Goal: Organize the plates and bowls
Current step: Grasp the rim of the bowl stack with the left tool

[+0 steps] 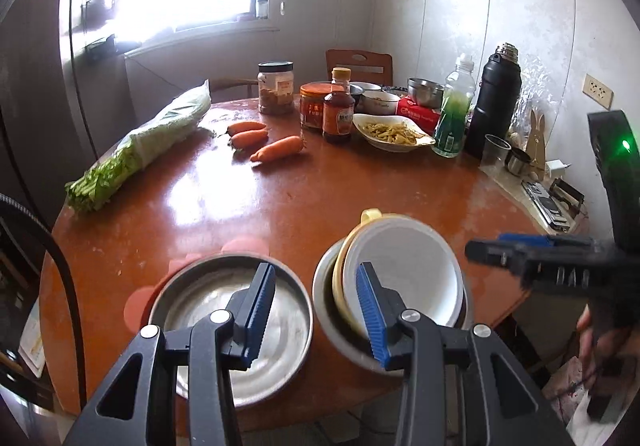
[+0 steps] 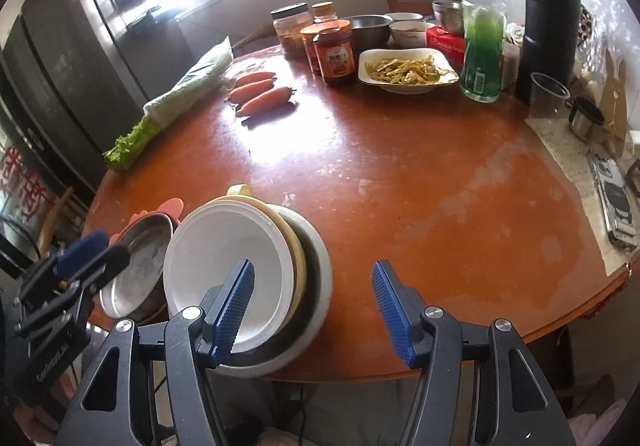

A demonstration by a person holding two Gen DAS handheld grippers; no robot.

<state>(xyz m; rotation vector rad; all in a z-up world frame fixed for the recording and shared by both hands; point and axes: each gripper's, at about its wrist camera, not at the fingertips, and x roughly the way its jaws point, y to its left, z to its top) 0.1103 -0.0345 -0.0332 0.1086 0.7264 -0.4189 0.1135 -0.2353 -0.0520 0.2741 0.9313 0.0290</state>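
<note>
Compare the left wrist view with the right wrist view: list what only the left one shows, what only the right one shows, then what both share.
Only the left wrist view: the wall socket and a person's hand holding the right gripper.

Only the right wrist view: the dark refrigerator in full, with red lettering below it.

Both: the stacked bowls, white one on top, beside the metal pan, three carrots, the bagged greens, the dish of food, and the black thermos.

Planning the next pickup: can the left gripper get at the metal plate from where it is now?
Probably yes. The left gripper hangs just above the metal plate with its jaws open and nothing between them. The bowl stack sits beside the plate, not over it.
</note>
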